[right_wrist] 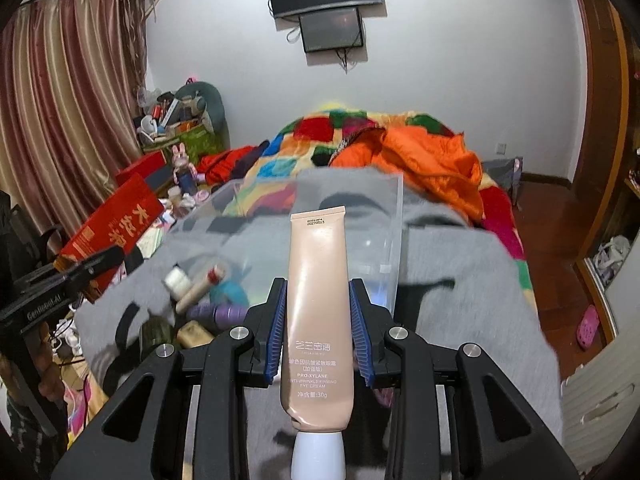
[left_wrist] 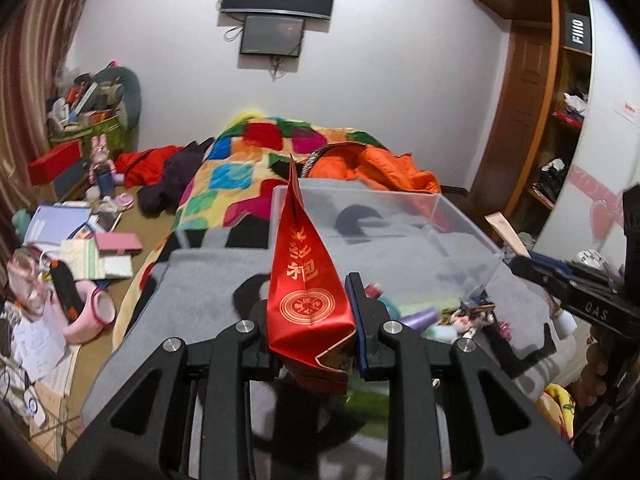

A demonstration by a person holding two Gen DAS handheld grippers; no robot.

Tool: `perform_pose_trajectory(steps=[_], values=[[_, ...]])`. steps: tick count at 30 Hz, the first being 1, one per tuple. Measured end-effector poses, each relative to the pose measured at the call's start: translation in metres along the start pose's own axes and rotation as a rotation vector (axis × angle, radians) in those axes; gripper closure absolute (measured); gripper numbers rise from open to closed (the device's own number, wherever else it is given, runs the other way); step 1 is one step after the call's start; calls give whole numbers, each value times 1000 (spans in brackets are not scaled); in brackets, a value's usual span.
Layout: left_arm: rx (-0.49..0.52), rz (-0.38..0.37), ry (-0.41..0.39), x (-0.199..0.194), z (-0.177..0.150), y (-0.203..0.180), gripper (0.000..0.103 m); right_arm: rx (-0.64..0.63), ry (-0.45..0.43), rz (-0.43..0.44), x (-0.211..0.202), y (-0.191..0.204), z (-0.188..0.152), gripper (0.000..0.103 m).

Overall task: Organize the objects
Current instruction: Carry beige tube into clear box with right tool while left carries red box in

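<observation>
Holding one item per gripper above grey blanket (right_wrist: 460, 280), clear plastic bin (left_wrist: 400, 216) just ahead. Left gripper (left_wrist: 316, 320) pinching red foil pouch (left_wrist: 304, 280) near its lower end, jaws nearly together on it, pouch standing up w/ point toward bin. Right gripper (right_wrist: 318, 320) clamped on beige cream tube (right_wrist: 318, 300) mid-body, blue pads (right_wrist: 362, 344) pressing both sides, white cap toward camera, crimped end fwd. Probably carry-to-bin step; neither item inside yet.

To do well:
- Keep squeeze steady; pouch is slick foil, thin, apt to twist or slide out if grip eases.
- Avoid harder pinch on tube, soft wall, could ooze at cap.
- Clear bin's near rim before lowering, esp. pouch tip, which sticks out far fwd.
- Stagger drops, one gripper at a time, since both crowd same opening & could bump.
- Watch loose bottles (right_wrist: 224, 312) & small bits lying by bin's near side; don't sweep them.
- Release low, inside walls, not from height.
</observation>
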State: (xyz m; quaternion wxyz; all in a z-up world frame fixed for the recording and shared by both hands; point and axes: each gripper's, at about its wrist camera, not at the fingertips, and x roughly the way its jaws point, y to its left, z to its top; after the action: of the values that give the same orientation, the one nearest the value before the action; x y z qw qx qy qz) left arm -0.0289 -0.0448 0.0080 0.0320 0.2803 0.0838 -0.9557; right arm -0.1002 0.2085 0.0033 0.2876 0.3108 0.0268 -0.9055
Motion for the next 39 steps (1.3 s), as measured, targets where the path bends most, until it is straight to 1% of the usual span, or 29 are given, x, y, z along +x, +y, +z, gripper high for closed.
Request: perform_pose_trajectory(steps=[4, 11, 16, 22, 24, 26, 28, 35, 39], values=[[27, -14, -9, 10, 14, -9, 77, -1, -29, -3, 5, -2, 19, 76], [53, -26, -10, 31, 41, -14, 77, -7, -76, -39, 20, -6, 53, 76], [67, -16, 9, 54, 55, -14, 77, -24, -75, -79, 42, -7, 72, 76], [72, -33, 83, 89, 58, -13, 77, -49, -20, -115, 78, -8, 83, 76], [70, -59, 121, 103, 57, -13, 77, -55, 16, -125, 94, -10, 82, 76], [70, -93, 156, 114, 56, -12, 77, -58, 47, -119, 107, -11, 78, 76], [81, -103, 192, 125, 54, -12, 77, -60, 77, -106, 117, -11, 74, 76], [78, -123, 248, 146, 55, -14, 77, -108, 127, -89, 135, -4, 66, 76], [84, -131, 284, 154, 49, -17, 77, -126, 172, -77, 145, -2, 64, 76]])
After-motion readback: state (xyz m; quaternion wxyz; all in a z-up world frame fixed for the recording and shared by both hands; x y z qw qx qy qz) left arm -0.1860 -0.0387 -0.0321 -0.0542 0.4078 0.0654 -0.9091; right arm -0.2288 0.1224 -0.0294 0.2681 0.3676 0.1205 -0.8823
